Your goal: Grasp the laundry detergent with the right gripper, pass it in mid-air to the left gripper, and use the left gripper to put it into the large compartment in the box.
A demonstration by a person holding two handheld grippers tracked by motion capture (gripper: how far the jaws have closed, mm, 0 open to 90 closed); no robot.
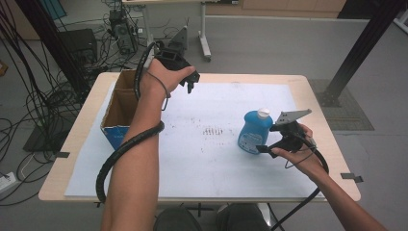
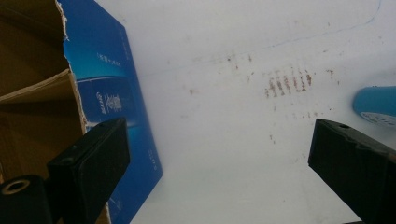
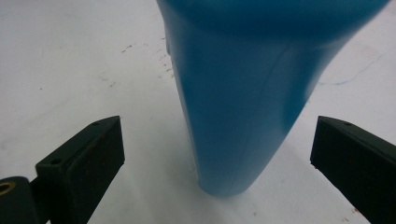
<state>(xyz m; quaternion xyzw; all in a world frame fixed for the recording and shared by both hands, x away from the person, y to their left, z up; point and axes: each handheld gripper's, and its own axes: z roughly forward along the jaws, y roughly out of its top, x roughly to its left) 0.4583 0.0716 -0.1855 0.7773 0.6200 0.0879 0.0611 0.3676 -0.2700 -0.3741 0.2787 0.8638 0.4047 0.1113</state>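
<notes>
Nearby, right tool (image 3: pixel 215 154) spread around blue bottle (image 1: pixel 254 131) (seemingly untouched); left tool (image 2: pixel 219 158) spread beside cardboard box (image 1: pixel 120 108).

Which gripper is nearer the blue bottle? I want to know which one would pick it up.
Right. The right gripper sits right beside the blue bottle, its open jaws either side of the bottle without touching. The left gripper is raised across the table, near the cardboard box.
</notes>
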